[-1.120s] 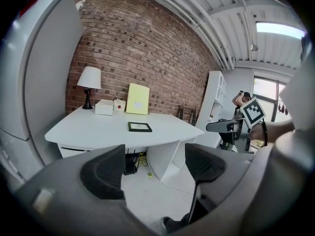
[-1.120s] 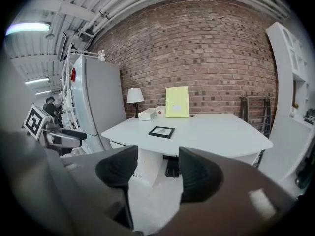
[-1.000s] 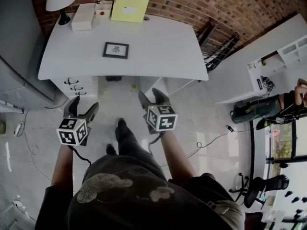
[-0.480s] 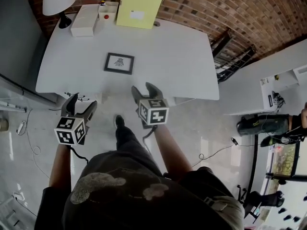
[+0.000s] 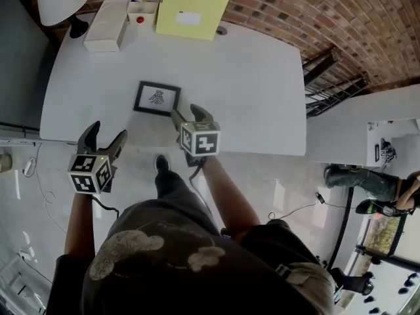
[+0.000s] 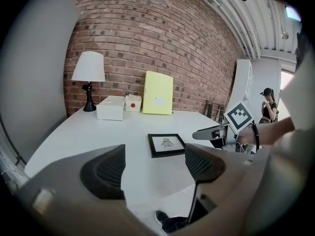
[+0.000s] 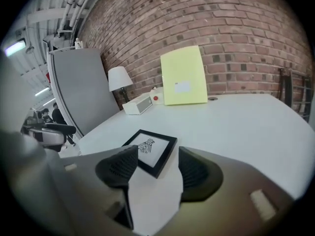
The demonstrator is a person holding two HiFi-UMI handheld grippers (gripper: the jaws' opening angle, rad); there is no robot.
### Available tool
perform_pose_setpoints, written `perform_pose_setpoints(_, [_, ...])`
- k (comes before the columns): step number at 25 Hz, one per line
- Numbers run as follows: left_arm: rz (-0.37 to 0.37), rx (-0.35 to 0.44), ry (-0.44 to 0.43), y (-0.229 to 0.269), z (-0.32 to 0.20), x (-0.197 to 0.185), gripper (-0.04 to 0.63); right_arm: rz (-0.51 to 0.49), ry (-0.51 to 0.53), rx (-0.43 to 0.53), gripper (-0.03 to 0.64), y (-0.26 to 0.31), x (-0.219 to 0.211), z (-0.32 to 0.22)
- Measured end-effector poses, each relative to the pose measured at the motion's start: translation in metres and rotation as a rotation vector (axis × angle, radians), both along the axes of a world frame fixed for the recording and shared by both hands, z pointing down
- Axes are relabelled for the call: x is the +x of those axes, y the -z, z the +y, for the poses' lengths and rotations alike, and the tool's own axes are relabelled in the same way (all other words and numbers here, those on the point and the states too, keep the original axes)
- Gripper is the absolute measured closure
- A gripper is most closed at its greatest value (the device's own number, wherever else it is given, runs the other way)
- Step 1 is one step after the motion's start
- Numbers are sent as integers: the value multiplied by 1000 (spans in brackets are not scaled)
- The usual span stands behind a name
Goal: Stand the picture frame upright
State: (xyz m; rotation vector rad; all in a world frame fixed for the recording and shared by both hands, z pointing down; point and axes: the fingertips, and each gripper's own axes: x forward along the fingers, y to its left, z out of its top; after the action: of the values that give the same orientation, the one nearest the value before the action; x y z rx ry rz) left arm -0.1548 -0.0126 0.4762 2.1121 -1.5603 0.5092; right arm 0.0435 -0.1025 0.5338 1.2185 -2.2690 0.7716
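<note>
A black picture frame [image 5: 157, 98] with a small drawing lies flat, face up, on the white table [image 5: 249, 90], near the front edge. It also shows as the frame [image 6: 166, 144] and the frame [image 7: 150, 150]. My right gripper [image 5: 189, 115] is open above the table's front edge, just right of the frame's near corner; its jaws bracket that corner in the right gripper view without touching. My left gripper [image 5: 102, 138] is open, off the table's front edge to the frame's lower left, holding nothing.
At the table's back stand a lamp [image 5: 60, 2], a white box [image 5: 106, 25], a small box with a red button [image 5: 139, 10] and a yellow folder [image 5: 195, 5] leaning on the brick wall. Chair frames [image 5: 335, 77] stand to the right.
Both grippers have come forward toward the table. The right one went from the floor side to over the table edge beside the frame. The frame has not moved.
</note>
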Motion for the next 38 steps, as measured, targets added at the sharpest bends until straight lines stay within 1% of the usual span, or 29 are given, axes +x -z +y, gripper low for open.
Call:
perform_pose_setpoints(5, [-16, -26, 25, -9, -23, 1, 225, 20, 24, -56, 356, -29, -10, -29])
perform_pose_setpoints(11, [-25, -54, 60, -13, -37, -2, 225, 21, 40, -131, 358, -56, -21, -45])
perform_pose_setpoints(12, [-27, -61, 61, -14, -37, -2, 225, 25, 39, -136, 380, -58, -23, -47])
perform_pose_setpoints(13, [-28, -64, 63, -14, -38, -3, 225, 33, 37, -139, 388, -60, -24, -50])
perform_pose_setpoints(14, [-30, -62, 64, -15, -39, -3, 225, 44, 32, -144, 414, -61, -24, -52])
perform_pose_setpoints(17, [-37, -59, 62, -14, -42, -6, 225, 77, 5, -177, 417, -66, -24, -56])
perform_pose_setpoints(18, [-40, -61, 58, -14, -42, -7, 225, 87, -4, -191, 458, -67, -23, -56])
perform_pose_setpoints(19, [-44, -63, 52, -15, -44, -7, 225, 94, -11, -203, 489, -68, -22, -57])
perform_pose_setpoints(22, [-57, -71, 23, -18, -51, -9, 225, 104, -27, -238, 494, -70, -23, -57])
perform_pose_setpoints(27, [-32, -107, -38, -31, -76, -11, 225, 80, -87, -294, 513, -72, -23, -61])
perform_pose_setpoints(30, [-29, -137, -85, -42, -93, -10, 225, 68, -122, -316, 529, -73, -22, -64])
perform_pose_setpoints(34, [-28, -163, -143, -52, -110, -9, 225, 67, -154, -311, 538, -71, -23, -68])
perform_pose_setpoints(38, [-8, -178, -195, -56, -119, -5, 226, 56, -189, -279, 538, -64, -20, -73])
